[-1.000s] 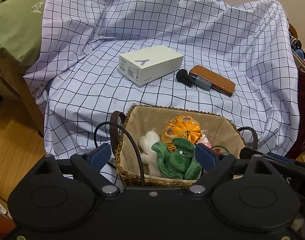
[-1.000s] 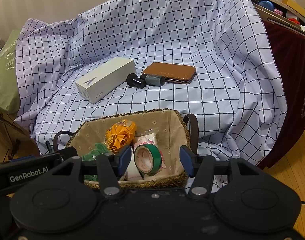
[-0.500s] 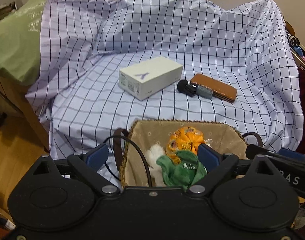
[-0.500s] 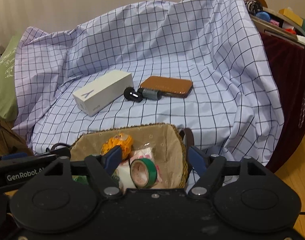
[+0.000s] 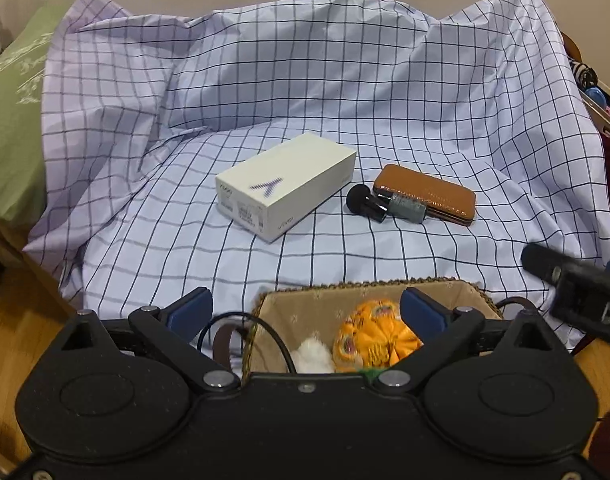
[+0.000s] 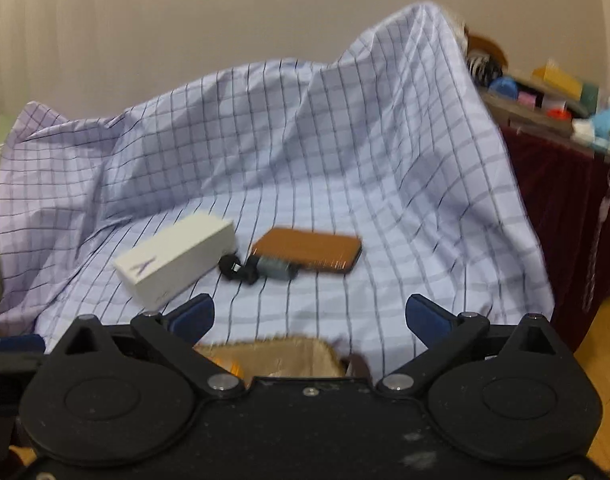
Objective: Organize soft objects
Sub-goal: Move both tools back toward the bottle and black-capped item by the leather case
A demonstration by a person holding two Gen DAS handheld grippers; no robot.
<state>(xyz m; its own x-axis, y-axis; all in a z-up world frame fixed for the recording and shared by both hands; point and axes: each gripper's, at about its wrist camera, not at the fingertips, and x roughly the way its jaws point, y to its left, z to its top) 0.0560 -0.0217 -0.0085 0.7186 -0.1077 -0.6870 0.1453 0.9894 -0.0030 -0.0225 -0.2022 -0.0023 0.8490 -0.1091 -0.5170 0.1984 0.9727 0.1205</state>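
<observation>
Left wrist view: basket (image 5: 471,294) at the checked sheet's (image 5: 185,264) near edge already holds soft toys (orange (image 5: 375,338), white (image 5: 311,356)) — left gripper (image 5: 305,310) and right gripper (image 6: 309,314) both opening, nothing between. Only hard things remain — white box (image 5: 285,184), brown case (image 5: 427,192).

The left gripper (image 5: 305,312) is seen with its blue-padded jaws spread wide and opening further, and nothing is held between them. The right gripper (image 6: 309,316) is likewise opening, its jaws standing far apart with nothing gripped. Both are tilted downward. In the left wrist view, part of the right gripper's black body is seen at the right edge.
</observation>
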